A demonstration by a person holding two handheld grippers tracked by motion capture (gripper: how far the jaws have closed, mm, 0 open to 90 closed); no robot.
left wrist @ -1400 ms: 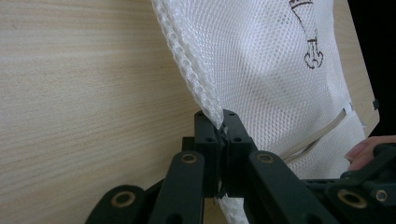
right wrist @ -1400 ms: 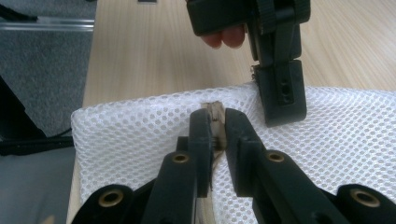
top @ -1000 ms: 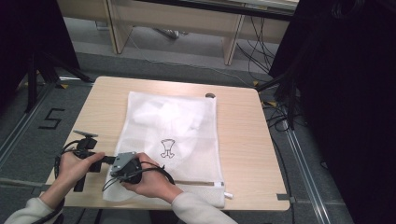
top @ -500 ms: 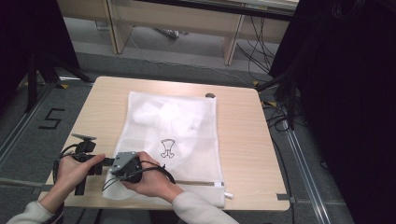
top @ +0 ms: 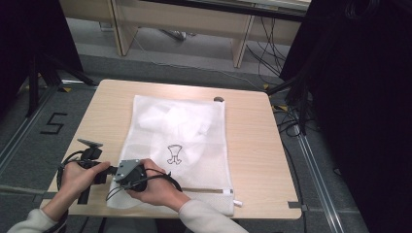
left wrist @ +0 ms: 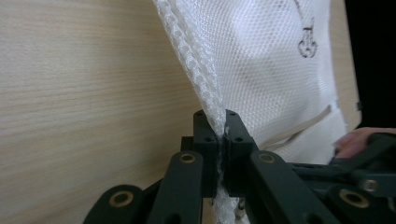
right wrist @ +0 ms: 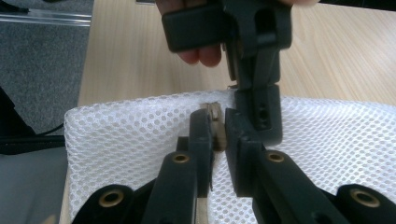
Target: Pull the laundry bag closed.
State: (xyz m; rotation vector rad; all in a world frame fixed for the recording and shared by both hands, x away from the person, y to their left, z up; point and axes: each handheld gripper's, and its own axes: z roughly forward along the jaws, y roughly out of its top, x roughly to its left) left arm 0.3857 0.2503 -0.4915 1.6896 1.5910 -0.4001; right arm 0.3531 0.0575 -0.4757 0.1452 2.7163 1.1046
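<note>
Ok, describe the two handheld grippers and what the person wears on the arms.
Both grippers have black linkage jaws with brass-coloured pivot pins. The right gripper carries a grey three-cornered plate on top and trails black cable; the left gripper is black with a looping cable. The sleeves are pale, off-white.

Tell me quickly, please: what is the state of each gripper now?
Left gripper: closed on the edge of the white mesh bag.
Right gripper: closed on the bag's zipper pull, at the bag's near-left corner.
</note>
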